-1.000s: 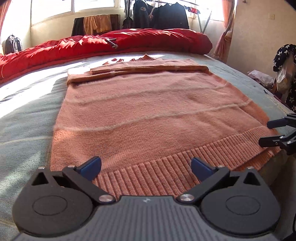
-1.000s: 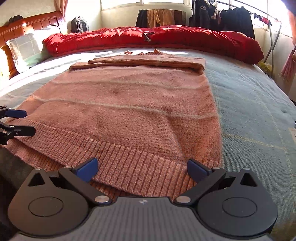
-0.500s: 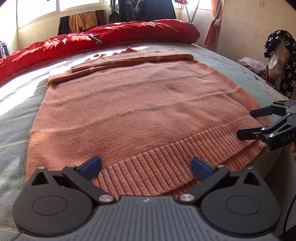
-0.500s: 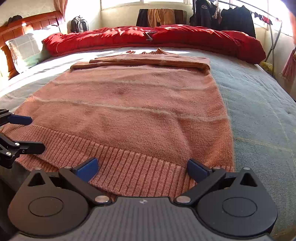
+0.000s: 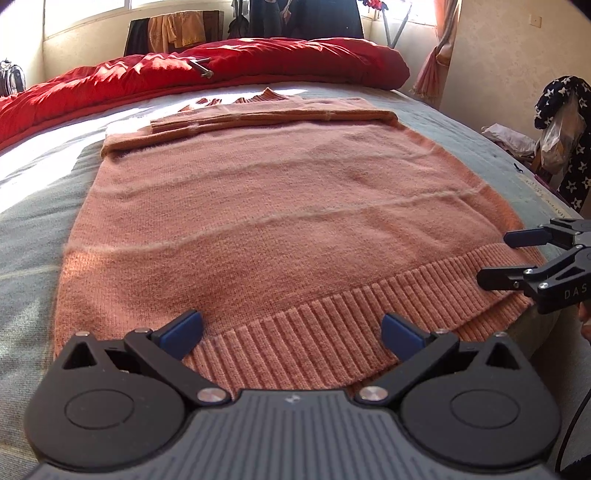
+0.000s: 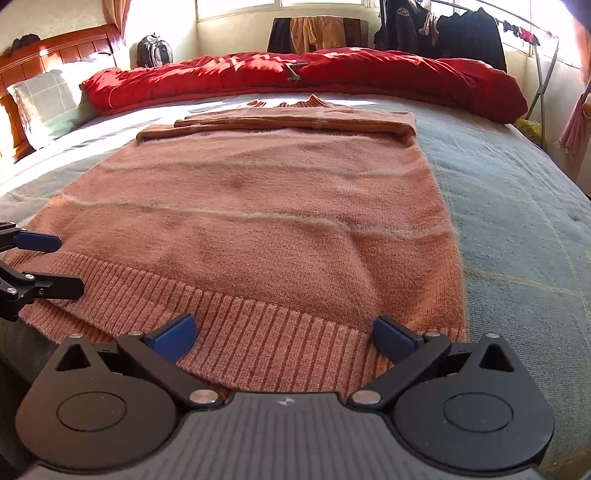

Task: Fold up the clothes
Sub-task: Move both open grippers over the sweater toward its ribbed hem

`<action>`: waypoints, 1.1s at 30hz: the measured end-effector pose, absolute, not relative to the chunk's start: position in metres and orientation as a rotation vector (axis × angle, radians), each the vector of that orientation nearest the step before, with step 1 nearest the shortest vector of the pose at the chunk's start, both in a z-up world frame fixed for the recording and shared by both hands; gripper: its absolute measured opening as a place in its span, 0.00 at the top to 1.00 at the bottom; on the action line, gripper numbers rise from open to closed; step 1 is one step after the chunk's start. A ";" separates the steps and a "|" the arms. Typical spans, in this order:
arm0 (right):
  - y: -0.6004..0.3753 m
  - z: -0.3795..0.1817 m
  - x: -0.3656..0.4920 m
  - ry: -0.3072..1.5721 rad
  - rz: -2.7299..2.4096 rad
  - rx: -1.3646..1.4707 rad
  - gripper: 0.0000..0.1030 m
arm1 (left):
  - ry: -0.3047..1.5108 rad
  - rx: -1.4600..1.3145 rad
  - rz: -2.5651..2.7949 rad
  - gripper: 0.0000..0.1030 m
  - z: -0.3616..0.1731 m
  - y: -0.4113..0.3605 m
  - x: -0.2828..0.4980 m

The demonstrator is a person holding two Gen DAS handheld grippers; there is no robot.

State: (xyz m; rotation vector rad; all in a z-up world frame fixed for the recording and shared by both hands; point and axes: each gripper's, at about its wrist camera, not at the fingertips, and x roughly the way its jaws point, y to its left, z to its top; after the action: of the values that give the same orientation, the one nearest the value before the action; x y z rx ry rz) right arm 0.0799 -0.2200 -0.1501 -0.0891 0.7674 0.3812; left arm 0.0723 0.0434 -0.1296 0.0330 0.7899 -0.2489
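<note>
A salmon-pink knit sweater (image 5: 280, 221) (image 6: 266, 221) lies flat on the grey bed, sleeves folded across its far end, ribbed hem nearest me. My left gripper (image 5: 291, 330) is open, its blue pads spread over the hem's left part. My right gripper (image 6: 282, 332) is open too, straddling the hem near its right corner. In the left wrist view the right gripper (image 5: 496, 256) shows at the hem's right corner, jaws apart. In the right wrist view the left gripper (image 6: 55, 264) shows at the hem's left corner, also apart. Nothing is gripped.
A red duvet (image 5: 207, 77) (image 6: 295, 81) is bunched along the bed's far side. A pillow (image 6: 44, 103) and wooden headboard (image 6: 59, 51) lie far left. Clothes hang on a rack (image 6: 461, 33) by the window. A star-patterned cloth (image 5: 569, 136) and clutter stand past the bed's right edge.
Both grippers have edged in toward the ribbed hem, and each now shows larger in the other's view. The sweater has not moved and both stay open.
</note>
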 end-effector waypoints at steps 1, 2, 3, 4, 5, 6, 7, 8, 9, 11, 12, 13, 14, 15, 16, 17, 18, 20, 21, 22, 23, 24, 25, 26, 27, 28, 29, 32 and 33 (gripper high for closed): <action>-0.220 -0.150 0.080 0.769 0.379 -0.089 0.00 | 0.789 0.046 -0.250 0.00 -0.130 0.042 0.072; -0.219 -0.150 0.080 0.770 0.376 -0.089 0.00 | 0.789 0.060 -0.252 0.00 -0.130 0.041 0.071; -0.219 -0.150 0.081 0.772 0.373 -0.090 0.00 | 0.788 0.071 -0.253 0.00 -0.131 0.040 0.070; -0.218 -0.150 0.081 0.773 0.370 -0.091 0.00 | 0.786 0.079 -0.253 0.00 -0.131 0.039 0.070; -0.218 -0.150 0.081 0.775 0.368 -0.091 0.00 | 0.785 0.084 -0.253 0.00 -0.131 0.039 0.069; -0.217 -0.150 0.081 0.775 0.366 -0.091 0.00 | 0.785 0.086 -0.253 0.00 -0.131 0.039 0.069; -0.217 -0.150 0.080 0.775 0.364 -0.091 0.00 | 0.786 0.087 -0.254 0.00 -0.131 0.039 0.069; -0.217 -0.150 0.080 0.776 0.363 -0.091 0.00 | 0.788 0.089 -0.254 0.00 -0.131 0.039 0.070; -0.217 -0.150 0.080 0.776 0.362 -0.090 0.00 | 0.790 0.091 -0.255 0.00 -0.131 0.039 0.070; -0.217 -0.151 0.080 0.776 0.361 -0.089 0.00 | 0.792 0.100 -0.259 0.00 -0.131 0.039 0.069; -0.217 -0.151 0.080 0.775 0.361 -0.089 0.00 | 0.793 0.105 -0.261 0.00 -0.131 0.039 0.069; -0.218 -0.151 0.080 0.775 0.361 -0.088 0.00 | 0.794 0.109 -0.262 0.00 -0.131 0.038 0.069; -0.218 -0.151 0.080 0.773 0.362 -0.087 0.00 | 0.795 0.114 -0.262 0.00 -0.131 0.038 0.069; -0.218 -0.151 0.079 0.771 0.362 -0.086 0.00 | 0.797 0.118 -0.262 0.00 -0.130 0.037 0.069; -0.218 -0.151 0.079 0.770 0.362 -0.087 0.00 | 0.801 0.121 -0.262 0.00 -0.129 0.037 0.069; -0.218 -0.151 0.079 0.770 0.362 -0.088 0.00 | 0.807 0.126 -0.262 0.00 -0.127 0.037 0.068; -0.217 -0.149 0.079 0.770 0.358 -0.087 0.00 | 0.812 0.131 -0.264 0.01 -0.125 0.036 0.067; -0.218 -0.142 0.081 0.750 0.347 -0.069 0.00 | 0.818 0.143 -0.270 0.01 -0.123 0.036 0.063; -0.219 -0.138 0.084 0.728 0.348 -0.057 0.00 | 0.821 0.149 -0.275 0.01 -0.124 0.036 0.063; -0.219 -0.133 0.087 0.705 0.349 -0.045 0.00 | 0.821 0.145 -0.277 0.01 -0.125 0.037 0.062; -0.219 -0.129 0.091 0.688 0.348 -0.036 0.00 | 0.821 0.133 -0.277 0.01 -0.126 0.039 0.062; -0.218 -0.127 0.097 0.682 0.345 -0.034 0.00 | 0.820 0.119 -0.276 0.01 -0.126 0.040 0.062; -0.217 -0.126 0.105 0.677 0.343 -0.031 0.00 | 0.820 0.109 -0.273 0.01 -0.126 0.041 0.063; -0.216 -0.128 0.112 0.680 0.337 -0.029 0.00 | 0.822 0.104 -0.270 0.01 -0.126 0.041 0.063; -0.215 -0.132 0.120 0.695 0.323 -0.029 0.00 | 0.823 0.103 -0.268 0.01 -0.126 0.041 0.063; -0.215 -0.136 0.127 0.713 0.300 -0.029 0.00 | 0.824 0.103 -0.266 0.01 -0.126 0.040 0.064; -0.217 -0.142 0.131 0.732 0.268 -0.030 0.00 | 0.824 0.103 -0.266 0.01 -0.126 0.040 0.064; -0.232 -0.153 0.123 0.714 0.273 -0.007 0.00 | 0.823 0.097 -0.268 0.01 -0.128 0.041 0.065; -0.237 -0.156 0.116 0.693 0.288 -0.013 0.00 | 0.823 0.094 -0.268 0.01 -0.128 0.041 0.065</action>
State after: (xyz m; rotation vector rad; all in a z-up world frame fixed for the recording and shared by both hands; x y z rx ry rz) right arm 0.1164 -0.2371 -0.1560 -0.0127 0.6925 0.2878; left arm 0.0654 0.0413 -0.1276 0.0941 0.8235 -0.2676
